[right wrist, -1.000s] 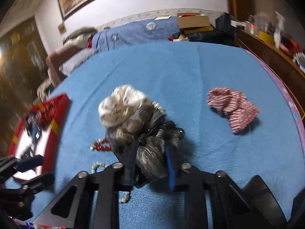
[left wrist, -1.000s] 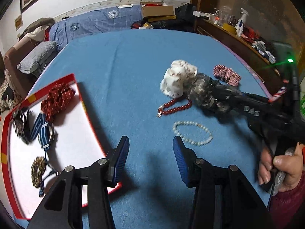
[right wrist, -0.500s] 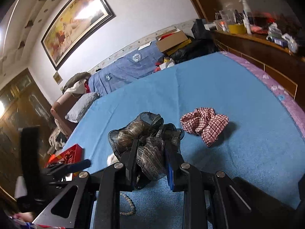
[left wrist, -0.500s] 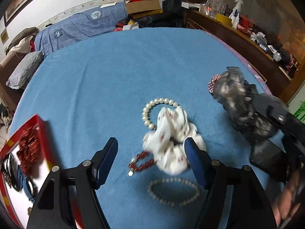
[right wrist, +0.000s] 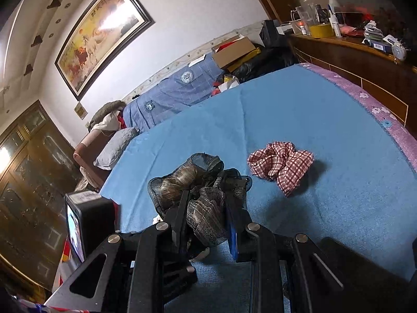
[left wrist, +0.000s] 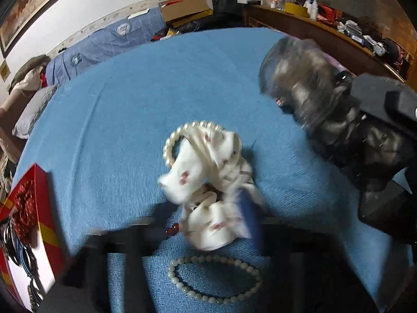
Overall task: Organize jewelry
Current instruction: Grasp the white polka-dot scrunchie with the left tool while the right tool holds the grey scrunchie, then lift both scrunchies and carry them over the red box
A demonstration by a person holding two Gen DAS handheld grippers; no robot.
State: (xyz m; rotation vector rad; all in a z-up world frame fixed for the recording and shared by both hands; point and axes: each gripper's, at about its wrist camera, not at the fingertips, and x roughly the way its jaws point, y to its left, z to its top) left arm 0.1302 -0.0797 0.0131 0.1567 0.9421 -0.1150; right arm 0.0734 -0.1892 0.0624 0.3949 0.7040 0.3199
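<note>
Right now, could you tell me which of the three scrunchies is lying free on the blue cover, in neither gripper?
The red-checked scrunchie; the white one and dark one are each gripped.

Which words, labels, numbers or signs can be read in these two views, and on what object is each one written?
No text can be read for certain.
Framed painting: brush characters near the top, too blurred to read.
Blue checked bedding: two round white emblems, lettering too small.
Small plaque on the wall: unreadable.
Spray bottle and other items on the wooden shelf: labels too small.
Red tray: no lettering visible.
</note>
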